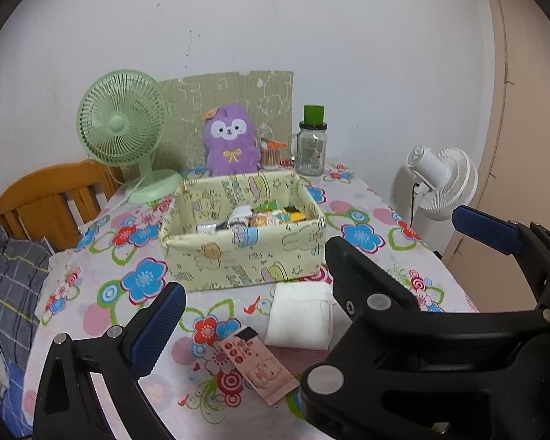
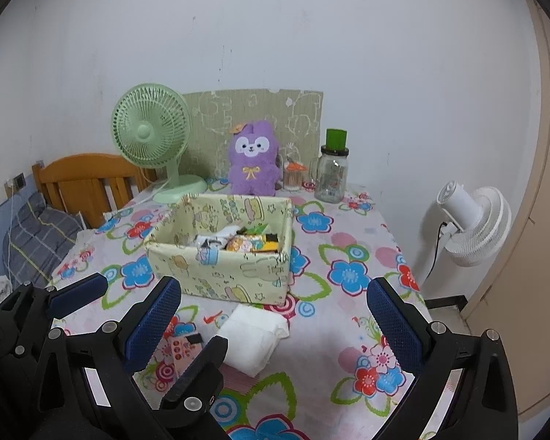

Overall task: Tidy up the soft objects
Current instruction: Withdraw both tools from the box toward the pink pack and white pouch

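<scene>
1 folded white cloth (image 2: 253, 337) lies near the fabric box (image 2: 220, 264), long axis running near-to-far, beside 1 pink packet (image 1: 258, 366) on its left. Left gripper (image 2: 139, 315) and right gripper (image 2: 275, 326) both spread wide, holding nothing.

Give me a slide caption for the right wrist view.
Open right gripper hovers over white folded cloth before a patterned fabric box on the table.
</scene>
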Demonstrator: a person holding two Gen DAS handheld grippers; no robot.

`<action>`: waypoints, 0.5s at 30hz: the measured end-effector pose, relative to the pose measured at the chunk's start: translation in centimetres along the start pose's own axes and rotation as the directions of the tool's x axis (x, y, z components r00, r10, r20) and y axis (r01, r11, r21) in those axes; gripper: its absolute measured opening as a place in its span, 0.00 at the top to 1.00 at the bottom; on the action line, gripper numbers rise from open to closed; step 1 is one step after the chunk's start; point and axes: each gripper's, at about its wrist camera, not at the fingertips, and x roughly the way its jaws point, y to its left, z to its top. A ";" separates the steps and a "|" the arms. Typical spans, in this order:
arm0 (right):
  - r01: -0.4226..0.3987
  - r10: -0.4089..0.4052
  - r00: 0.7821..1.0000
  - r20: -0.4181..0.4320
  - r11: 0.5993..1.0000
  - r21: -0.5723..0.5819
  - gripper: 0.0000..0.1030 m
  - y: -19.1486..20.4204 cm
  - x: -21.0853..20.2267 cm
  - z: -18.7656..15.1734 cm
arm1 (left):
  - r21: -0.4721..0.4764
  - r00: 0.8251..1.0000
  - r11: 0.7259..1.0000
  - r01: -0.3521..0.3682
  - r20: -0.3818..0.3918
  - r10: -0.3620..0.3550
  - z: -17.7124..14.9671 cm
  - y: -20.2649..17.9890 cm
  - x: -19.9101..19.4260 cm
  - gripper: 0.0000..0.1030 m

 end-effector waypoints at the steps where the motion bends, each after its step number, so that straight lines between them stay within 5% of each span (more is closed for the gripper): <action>1: 0.000 0.000 1.000 -0.006 1.000 -0.002 0.01 0.0 0.3 -0.3 | -0.002 1.000 1.000 0.002 -0.004 -0.002 -0.2 0.0 0.2 0.00; 15: -0.025 0.027 0.997 -0.075 0.999 0.027 0.01 -0.3 4.4 -3.6 | -0.020 0.997 1.000 -0.010 -0.077 0.009 -3.4 0.0 3.9 0.00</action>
